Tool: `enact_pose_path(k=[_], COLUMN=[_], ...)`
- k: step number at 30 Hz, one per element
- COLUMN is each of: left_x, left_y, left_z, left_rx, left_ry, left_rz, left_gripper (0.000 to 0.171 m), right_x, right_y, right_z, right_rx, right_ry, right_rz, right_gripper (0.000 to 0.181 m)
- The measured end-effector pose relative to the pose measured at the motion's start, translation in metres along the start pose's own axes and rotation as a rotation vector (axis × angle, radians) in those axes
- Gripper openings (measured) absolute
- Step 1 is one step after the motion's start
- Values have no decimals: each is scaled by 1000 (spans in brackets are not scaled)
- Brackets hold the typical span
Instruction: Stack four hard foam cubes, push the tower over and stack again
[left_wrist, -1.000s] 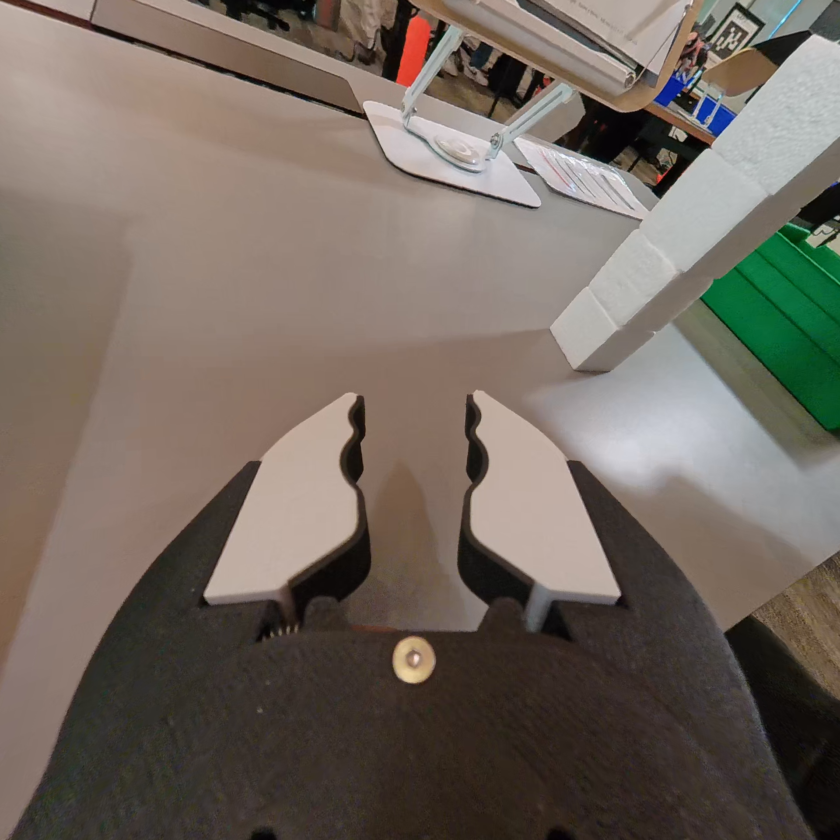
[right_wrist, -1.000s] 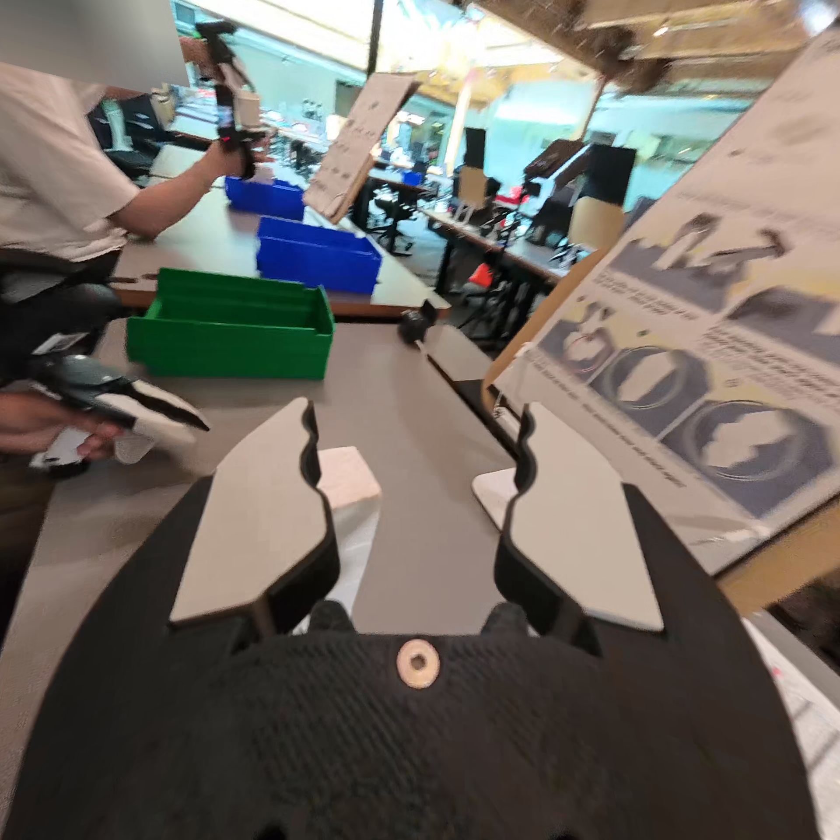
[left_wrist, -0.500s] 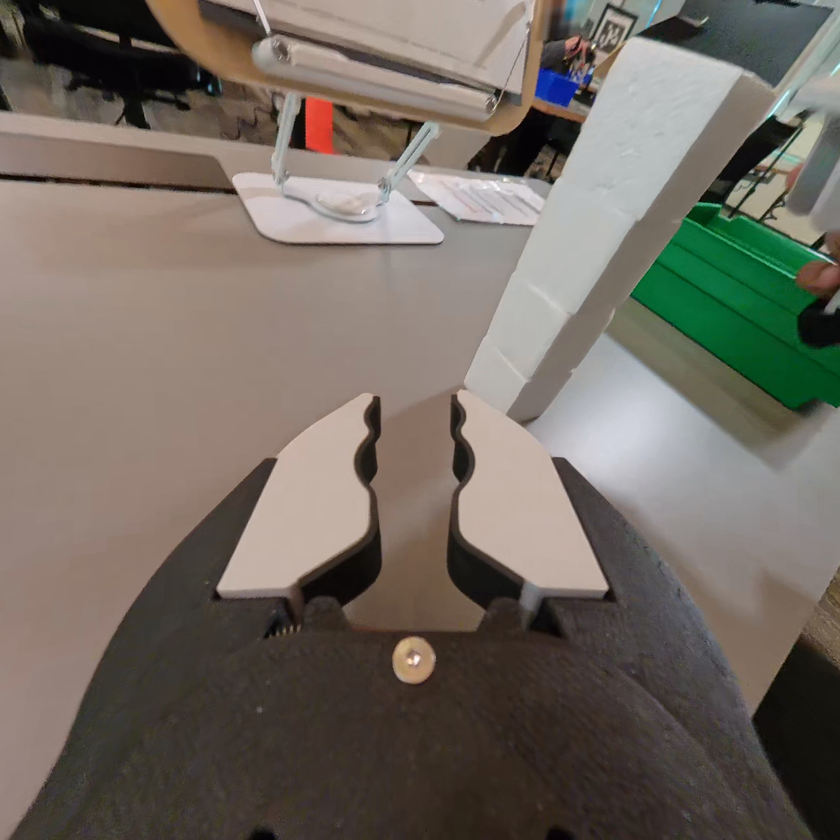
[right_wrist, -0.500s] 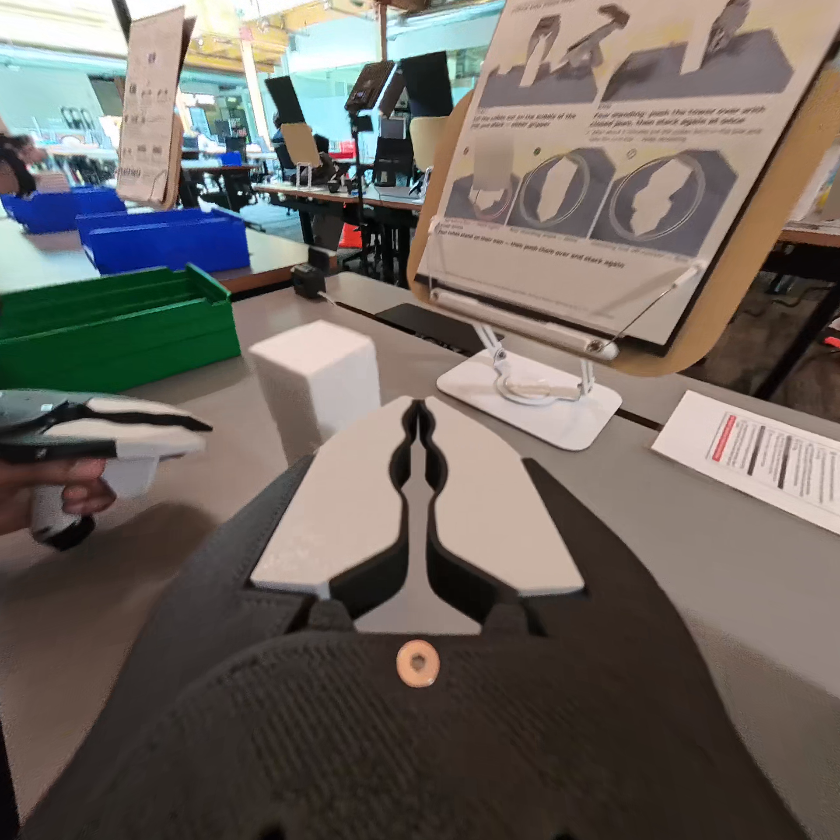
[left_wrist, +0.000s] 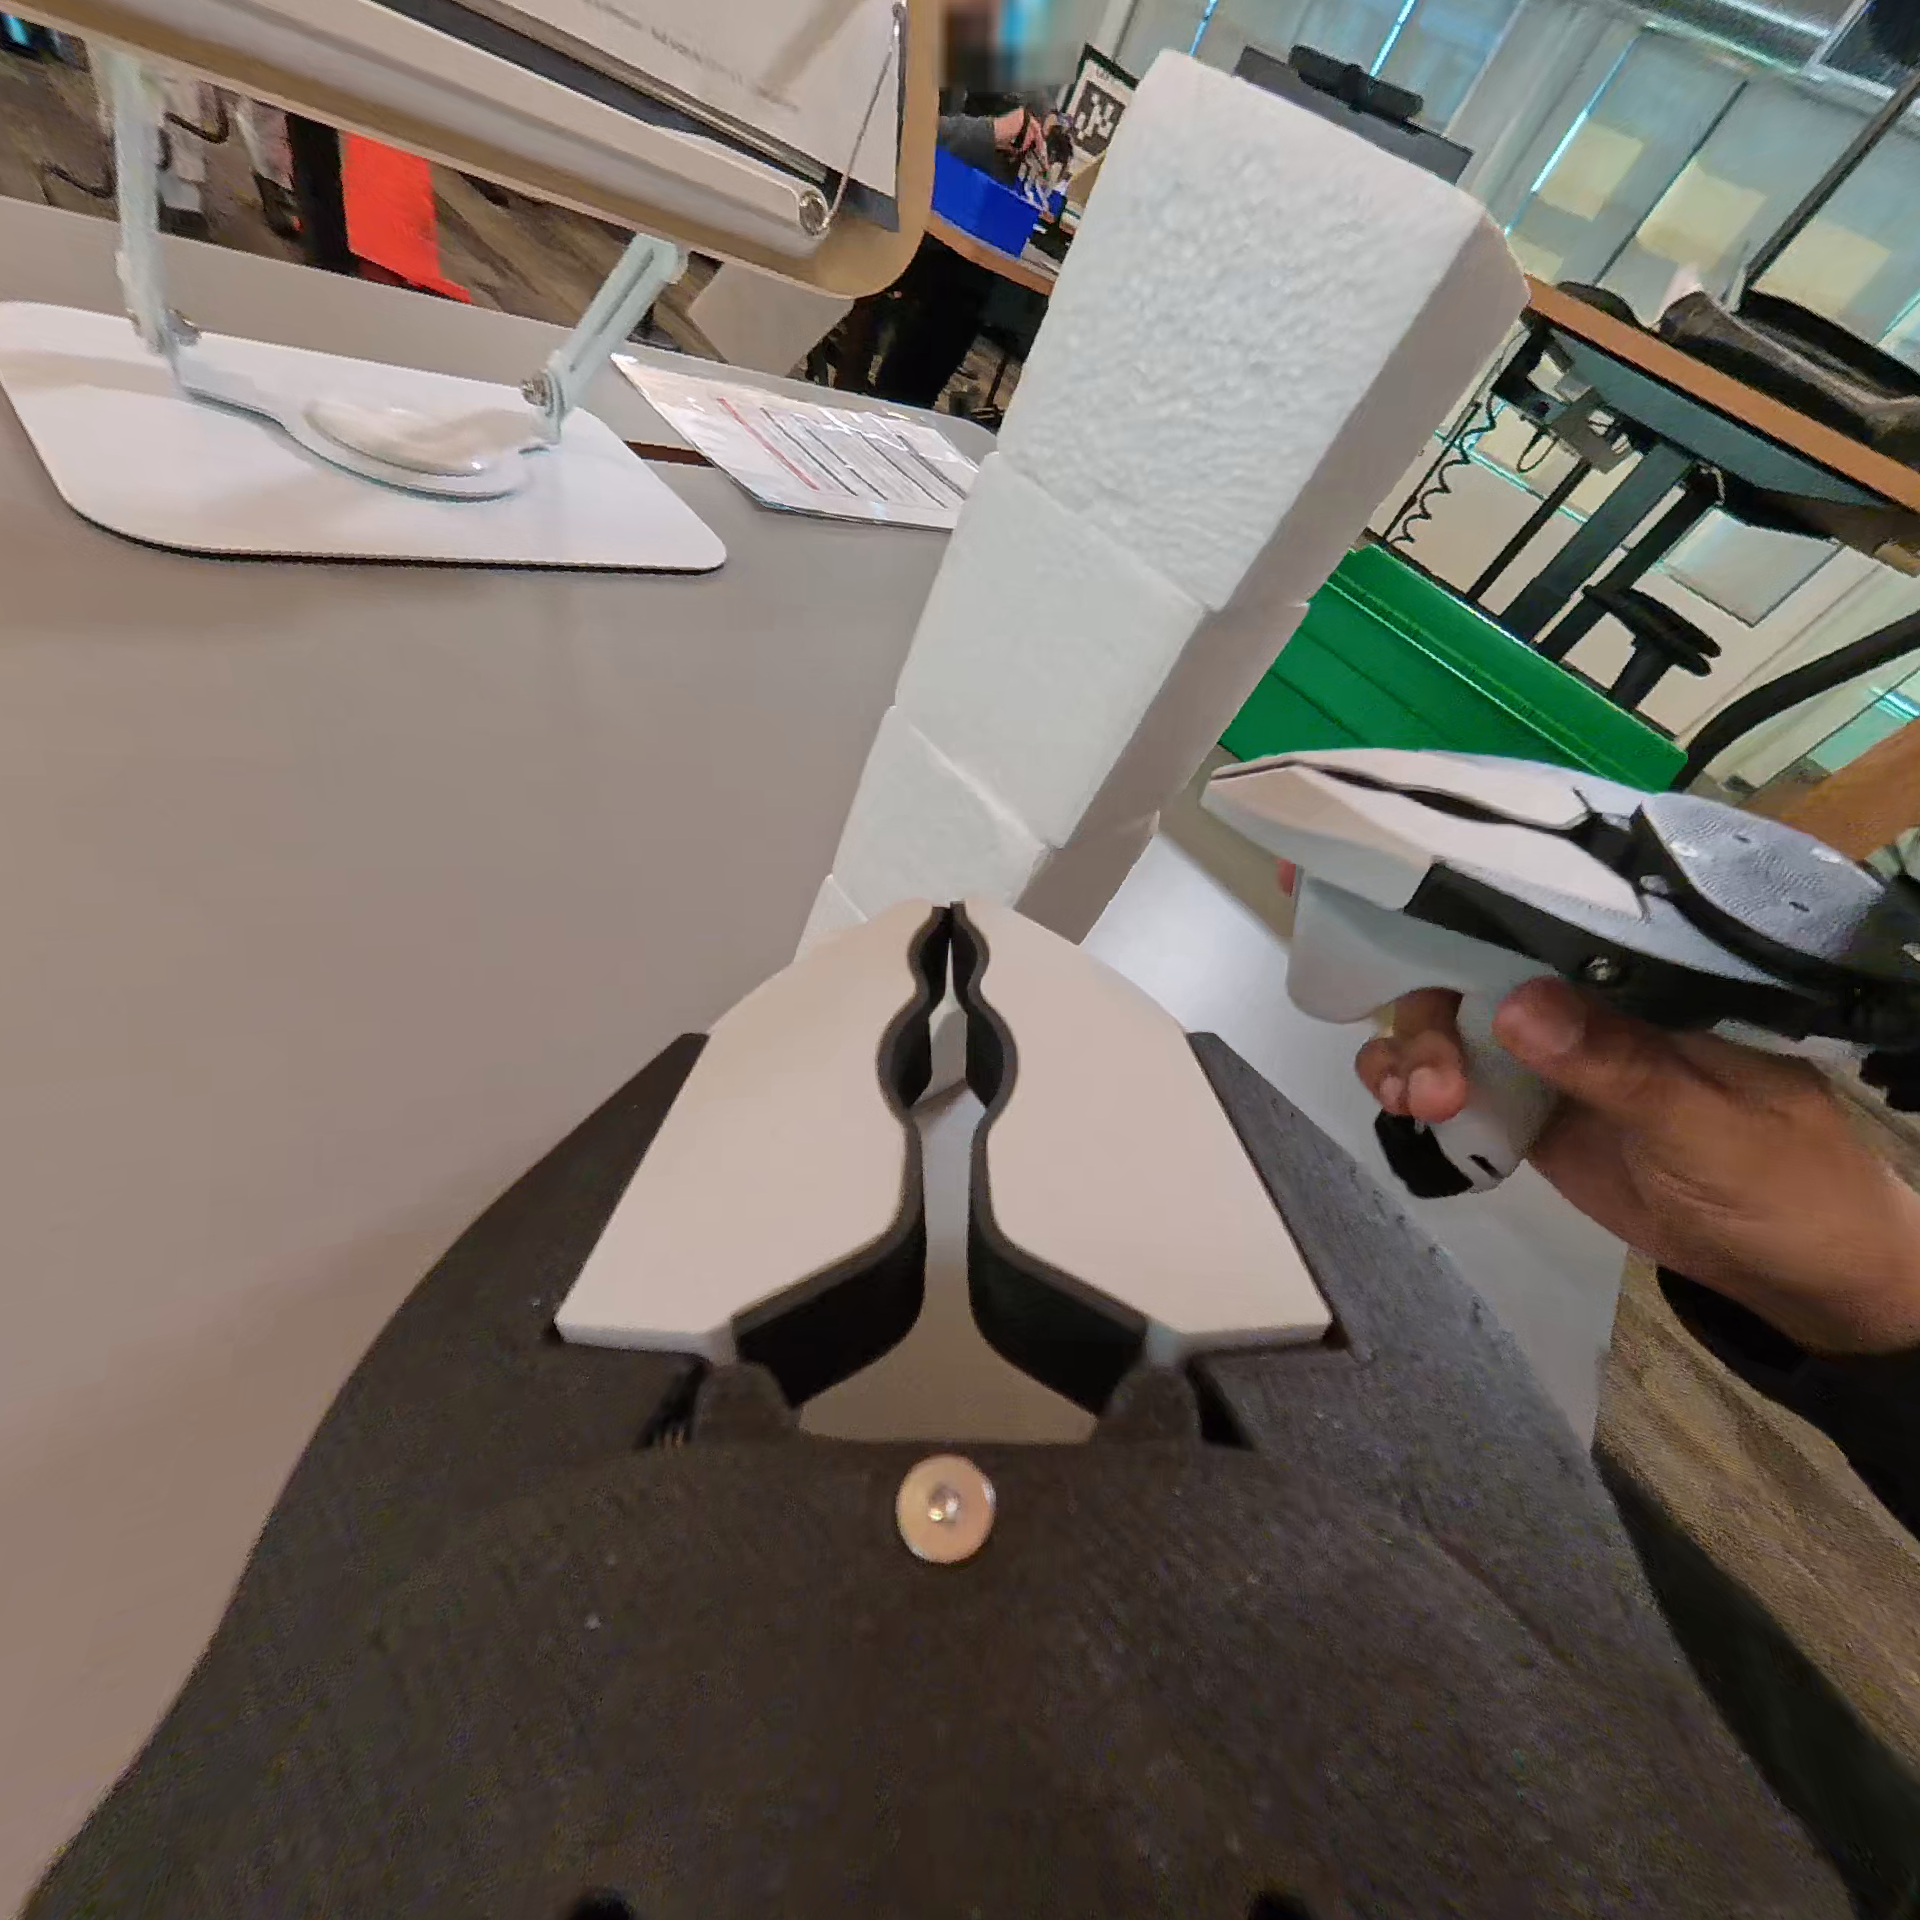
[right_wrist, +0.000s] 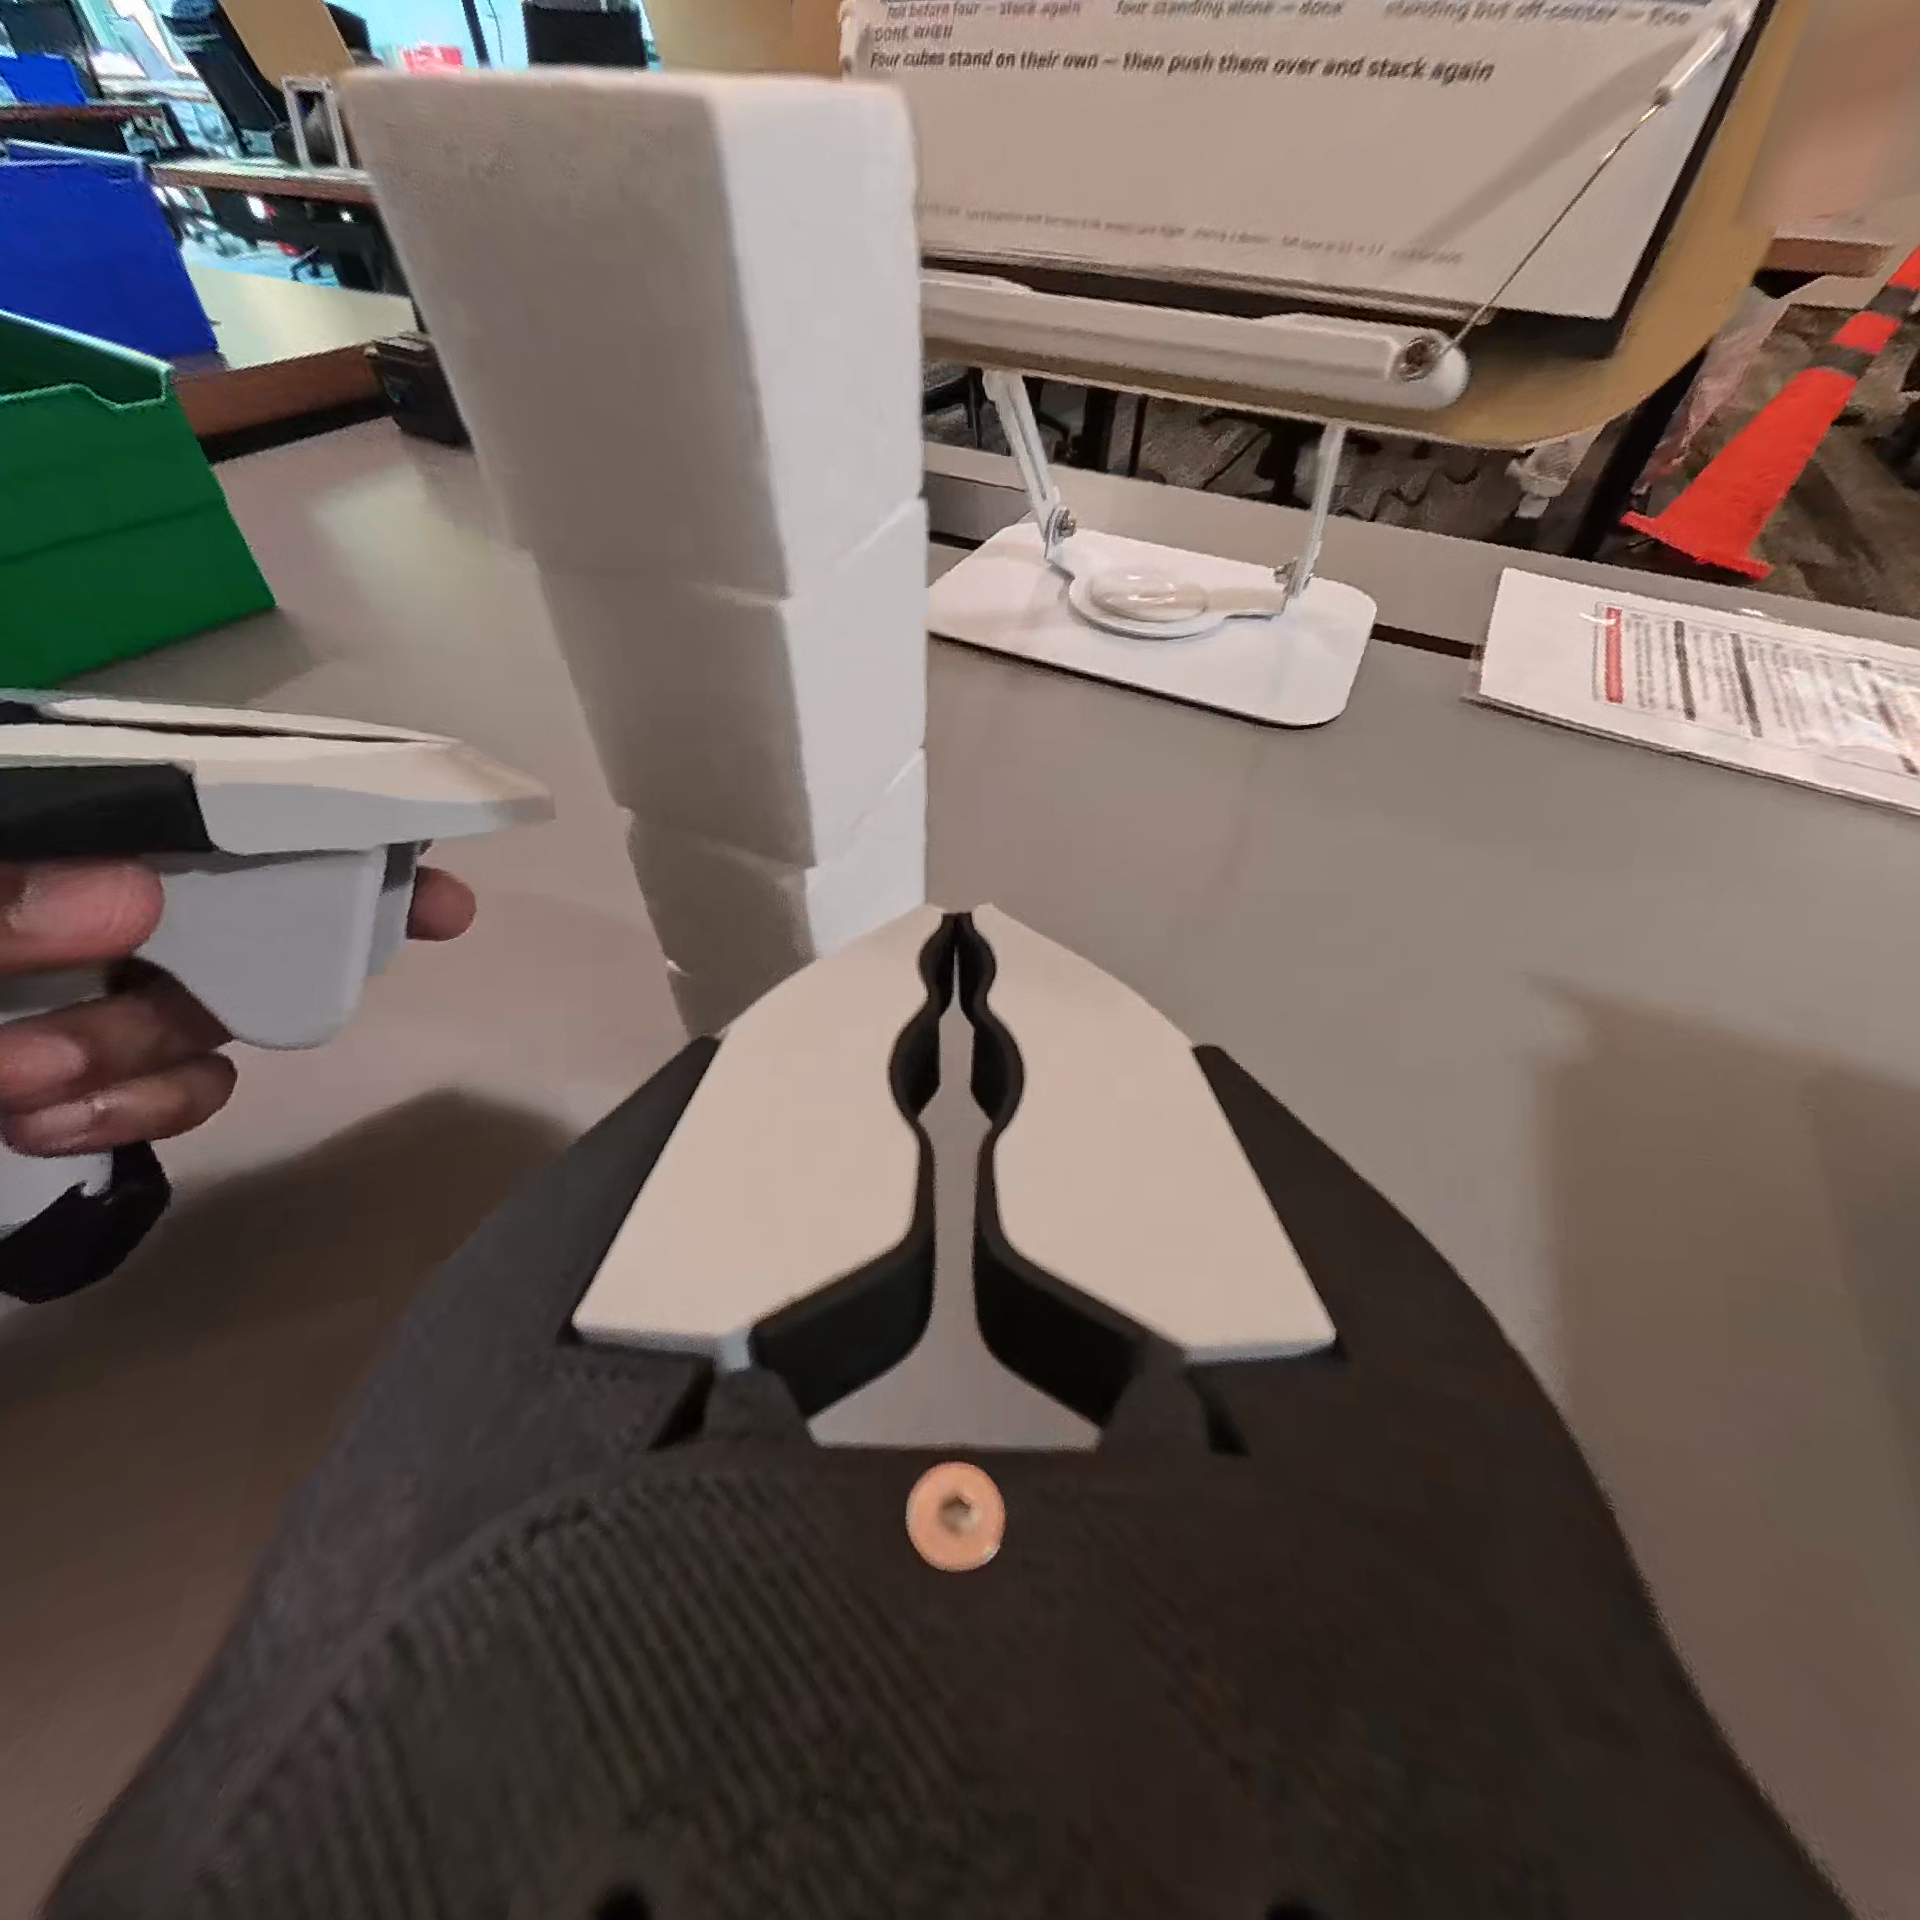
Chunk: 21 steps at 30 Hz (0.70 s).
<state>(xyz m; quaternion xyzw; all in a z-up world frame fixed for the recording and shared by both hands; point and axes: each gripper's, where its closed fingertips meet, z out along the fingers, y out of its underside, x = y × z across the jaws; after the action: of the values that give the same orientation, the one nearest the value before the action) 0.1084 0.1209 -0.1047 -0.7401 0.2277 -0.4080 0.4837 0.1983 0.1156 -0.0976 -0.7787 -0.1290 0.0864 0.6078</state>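
A tall stack of several white foam cubes (left_wrist: 1174, 436) stands upright on the grey table (left_wrist: 364, 831). It also shows in the right wrist view (right_wrist: 707, 436). My left gripper (left_wrist: 952, 914) is shut and empty, its tips close to the base of the stack. My right gripper (right_wrist: 956, 920) is shut and empty, also low and close to the stack's base. The right gripper shows in the left wrist view (left_wrist: 1231, 800), held by a hand, its tip beside the stack. The left gripper shows in the right wrist view (right_wrist: 520, 805), just left of the stack.
A document stand with a white base (right_wrist: 1174, 623) holds an instruction board behind the stack. A printed sheet (right_wrist: 1704, 686) lies at the right. A green bin (right_wrist: 94, 509) stands left of the stack, blue bins (right_wrist: 73, 260) on the table behind. An orange cone (right_wrist: 1787, 447) stands on the floor. Left tips to right tips: about 10 cm.
Both grippers have shut and moved in toward the base of the foam stack from either side. The right gripper swung round from the room to face the stack.
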Motion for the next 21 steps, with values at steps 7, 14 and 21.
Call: enact_pose_path(k=[7,14,21], left_x=[1,7,8], left_y=[1,4,5], left_z=[5,10,11], left_rx=[-19,-34,-38], left_ry=[7,7,-6], left_rz=[1,38,65], left_gripper=[1,1,1], right_x=[-6,-10,-19], right_y=[2,-6,-10], right_z=[6,7,7], right_rx=[3,37,39], right_ry=[11,-11,-31], right_rz=[28,21,-13], right_gripper=[0,0,0])
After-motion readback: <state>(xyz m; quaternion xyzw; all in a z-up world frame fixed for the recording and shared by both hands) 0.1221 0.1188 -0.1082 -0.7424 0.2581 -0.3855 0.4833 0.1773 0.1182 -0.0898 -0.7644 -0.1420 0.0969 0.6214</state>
